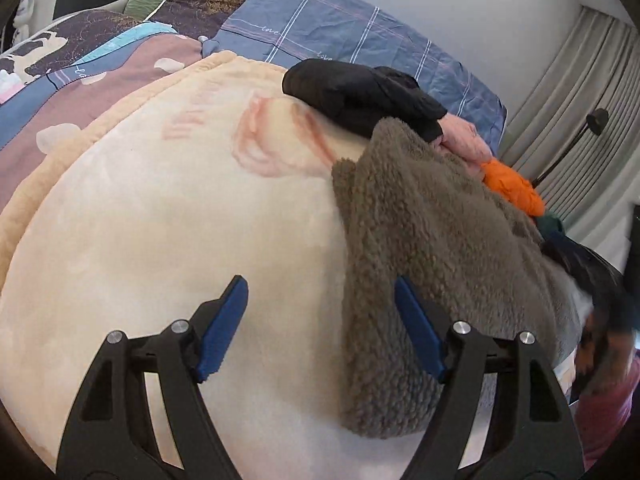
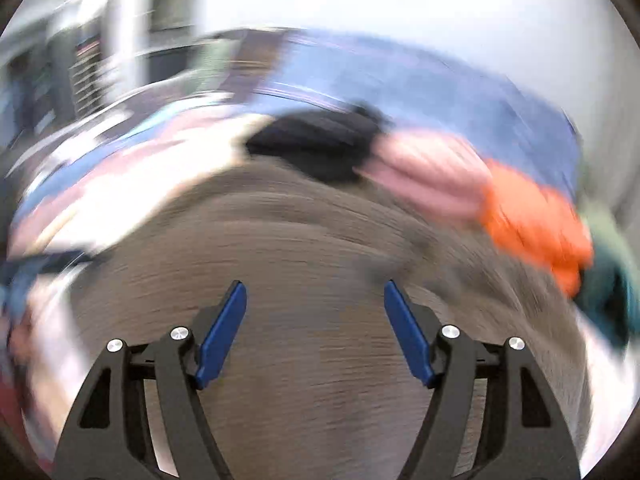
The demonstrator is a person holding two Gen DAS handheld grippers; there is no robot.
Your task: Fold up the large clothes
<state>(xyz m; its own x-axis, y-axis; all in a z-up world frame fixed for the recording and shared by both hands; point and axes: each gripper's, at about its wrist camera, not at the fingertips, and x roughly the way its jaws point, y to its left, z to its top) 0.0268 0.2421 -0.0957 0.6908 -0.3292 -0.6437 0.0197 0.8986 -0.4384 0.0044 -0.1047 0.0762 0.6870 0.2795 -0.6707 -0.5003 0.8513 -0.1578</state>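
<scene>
A large brown-grey fleece garment (image 1: 432, 248) lies on a cream blanket (image 1: 168, 216) on the bed. My left gripper (image 1: 320, 284) is open and empty, hovering over the garment's left edge and the blanket. In the blurred right wrist view, my right gripper (image 2: 314, 286) is open and empty above the middle of the same fleece garment (image 2: 304, 232). A black garment (image 1: 356, 88), a pink one (image 1: 466, 140) and an orange one (image 1: 514, 186) lie piled behind the fleece; they also show in the right wrist view: black (image 2: 316, 140), pink (image 2: 428, 172), orange (image 2: 536, 220).
A blue checked pillow (image 1: 344, 28) and a patterned quilt (image 1: 92, 64) lie at the bed's head. Grey curtains (image 1: 568, 92) and a black floor lamp (image 1: 596, 118) stand at the right. A dark teal garment (image 2: 608, 280) lies right of the orange one.
</scene>
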